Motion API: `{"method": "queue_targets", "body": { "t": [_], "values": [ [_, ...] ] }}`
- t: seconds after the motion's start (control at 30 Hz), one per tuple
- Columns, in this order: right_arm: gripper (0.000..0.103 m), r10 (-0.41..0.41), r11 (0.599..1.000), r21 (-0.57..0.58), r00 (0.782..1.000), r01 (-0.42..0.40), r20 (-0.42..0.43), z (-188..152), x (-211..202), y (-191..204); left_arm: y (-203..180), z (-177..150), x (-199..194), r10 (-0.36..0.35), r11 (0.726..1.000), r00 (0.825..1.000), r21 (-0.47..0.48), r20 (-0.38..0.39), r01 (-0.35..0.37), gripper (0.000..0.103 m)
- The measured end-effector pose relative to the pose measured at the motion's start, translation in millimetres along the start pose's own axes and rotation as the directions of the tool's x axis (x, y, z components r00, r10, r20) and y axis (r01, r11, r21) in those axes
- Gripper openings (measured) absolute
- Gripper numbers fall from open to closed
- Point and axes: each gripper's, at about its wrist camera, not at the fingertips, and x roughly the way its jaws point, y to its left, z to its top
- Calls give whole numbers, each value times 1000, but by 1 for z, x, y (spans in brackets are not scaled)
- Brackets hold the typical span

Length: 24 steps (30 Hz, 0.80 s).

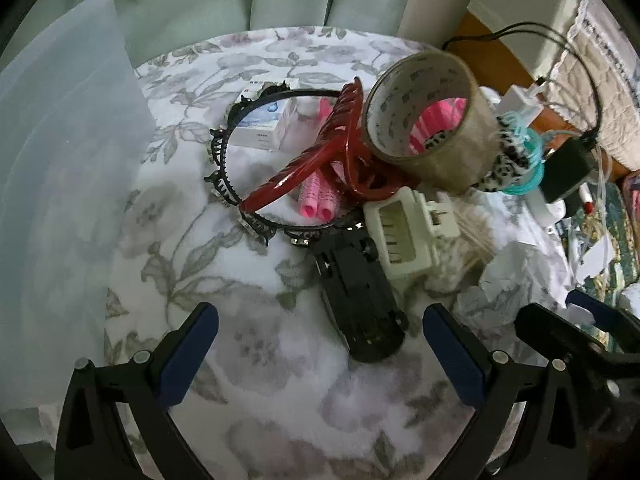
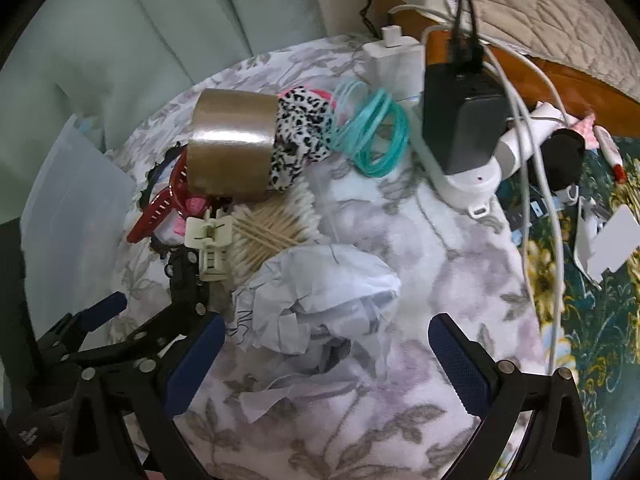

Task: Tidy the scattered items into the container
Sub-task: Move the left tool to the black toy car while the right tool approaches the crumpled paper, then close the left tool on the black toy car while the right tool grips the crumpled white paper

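Bare cloth (image 1: 248,360) before the heap — container (image 1: 60,200) walls the left.

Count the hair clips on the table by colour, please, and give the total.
Red hair clip: 1
Cream hair clip: 1
Black hair clip: 1
Total: 3
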Motion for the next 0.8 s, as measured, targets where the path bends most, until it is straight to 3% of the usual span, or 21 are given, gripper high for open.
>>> {"method": "queue_targets", "body": {
  "t": [0.37,0.6,0.67,0.8],
  "values": [
    [103,77,997,22,996,-76,-47,6,24,5,5,2,25,22,999,998,-38,-54,-24,85],
    [103,111,992,72,992,-107,-54,11,36,4,3,2,26,42,999,999,-21,-33,-42,79],
    [103,116,989,97,992,-111,-54,11,36,4,1,0,24,41,999,999,-12,-27,-41,71],
    [93,128,987,99,991,-125,-30,10,29,7,-2,-3,19,30,1000,999,-2,-13,-30,52]
  ]
}}
